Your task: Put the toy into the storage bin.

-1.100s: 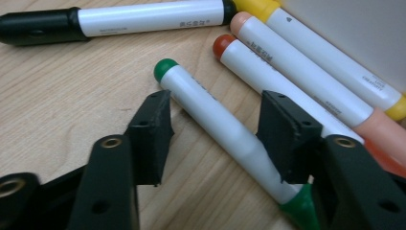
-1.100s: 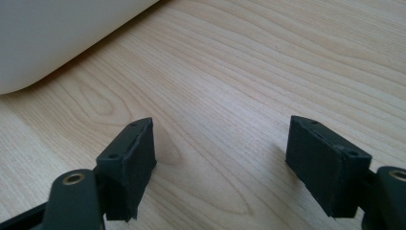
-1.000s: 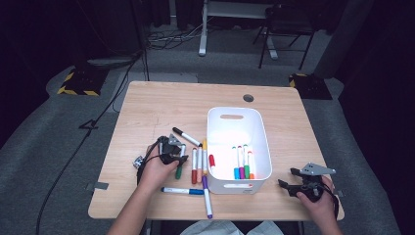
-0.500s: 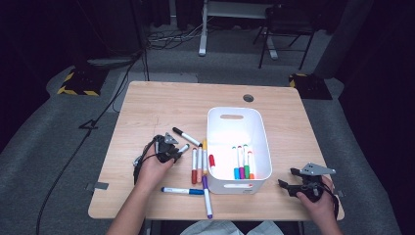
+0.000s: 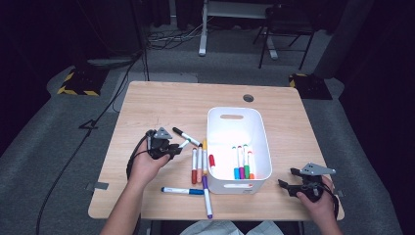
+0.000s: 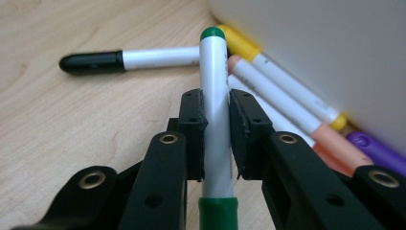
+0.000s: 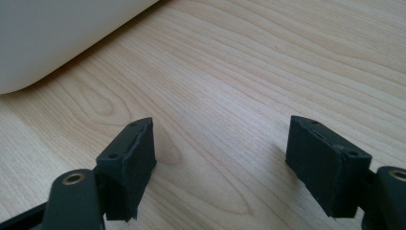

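In the high view the left tongs sit left of centre in the frame, clamped on a green marker whose tip points up and to the right, toward the white bin. The left gripper view shows the grip close up — the green marker runs straight up the middle of the frame between the two black pads, which press on its white barrel from both sides, green cap at the bottom edge and green end at the top. The marker is clear of the wooden surface.

Behind it in that view lie a black marker across the upper left, and a yellow marker and an orange marker slanting along the bin's wall at the right, with a purple marker at the right edge.

In the high view a blue marker lies flat in the lower centre, just left of the bin, which holds several more markers standing side by side.

The right tongs rest at the lower right of the high view, well apart from the bin's right side. In the right gripper view they stand wide apart over bare wood, nothing between them, with the bin's curved corner in the upper left.
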The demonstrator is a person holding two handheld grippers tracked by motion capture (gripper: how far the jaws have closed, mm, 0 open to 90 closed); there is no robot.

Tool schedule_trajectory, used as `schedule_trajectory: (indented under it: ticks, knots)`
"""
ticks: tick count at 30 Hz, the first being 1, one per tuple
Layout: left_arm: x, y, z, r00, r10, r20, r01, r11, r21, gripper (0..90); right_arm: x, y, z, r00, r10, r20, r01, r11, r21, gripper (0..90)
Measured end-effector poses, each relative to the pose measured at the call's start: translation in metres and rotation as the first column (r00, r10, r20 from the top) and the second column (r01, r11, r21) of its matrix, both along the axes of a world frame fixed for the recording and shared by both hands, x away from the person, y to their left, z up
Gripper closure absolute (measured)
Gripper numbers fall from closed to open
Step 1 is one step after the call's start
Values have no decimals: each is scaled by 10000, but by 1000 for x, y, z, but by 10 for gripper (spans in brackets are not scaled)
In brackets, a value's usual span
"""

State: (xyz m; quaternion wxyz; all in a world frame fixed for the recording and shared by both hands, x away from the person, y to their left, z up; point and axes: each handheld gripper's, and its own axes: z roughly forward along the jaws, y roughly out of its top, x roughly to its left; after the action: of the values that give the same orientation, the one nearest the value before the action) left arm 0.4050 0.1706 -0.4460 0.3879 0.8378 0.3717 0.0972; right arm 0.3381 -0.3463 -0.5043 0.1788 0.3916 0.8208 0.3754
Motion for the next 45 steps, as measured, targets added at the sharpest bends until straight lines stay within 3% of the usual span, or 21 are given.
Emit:
schedule_trajectory:
  ticks: [9, 18, 23, 25, 26, 33, 38, 39, 45]
  knots:
    - [-9, 13, 41, 9979, -439, 472, 469, 9968, -643, 762, 0, 0, 0, 10000, -3, 11, 3, 10000, -9, 257]
    - [-16, 13, 68, 9930, -701, 953, 817, 9889, -1240, 762, 0, 0, 0, 10000, -4, 14, 4, 10000, -10, 257]
    - [-14, 0, 77, 9884, -1035, 1109, 1172, 9852, -1254, 761, 0, 0, 0, 10000, 2, 15, -2, 10000, -26, 257]
    - [-15, -7, 80, 9892, -1151, 909, 1274, 9813, -1440, 762, 0, 0, 0, 10000, 3, 15, -3, 10000, -25, 257]
    - [-14, -8, 82, 9856, -1300, 1082, 1428, 9824, -1203, 762, 0, 0, 0, 10000, 4, 16, -4, 10000, -28, 257]
    - [-13, -27, 96, 9789, -1643, 1212, 1818, 9716, -1515, 762, 0, 0, 0, 10000, 14, 34, -14, 10000, -41, 257]
    - [-11, -43, 107, 9654, -2081, 1572, 2300, 9635, -1368, 762, 0, 0, 0, 10000, 25, 48, -24, 10000, -49, 257]
    - [-11, -49, 108, 9655, -2166, 1447, 2385, 9585, -1563, 761, 0, 0, 0, 10000, 21, 47, -21, 10000, -46, 257]
    - [-6, -74, 112, 9504, -2721, 1508, 2937, 9446, -1465, 762, 0, 0, 0, 10000, 18, 47, -18, 10000, -45, 257]
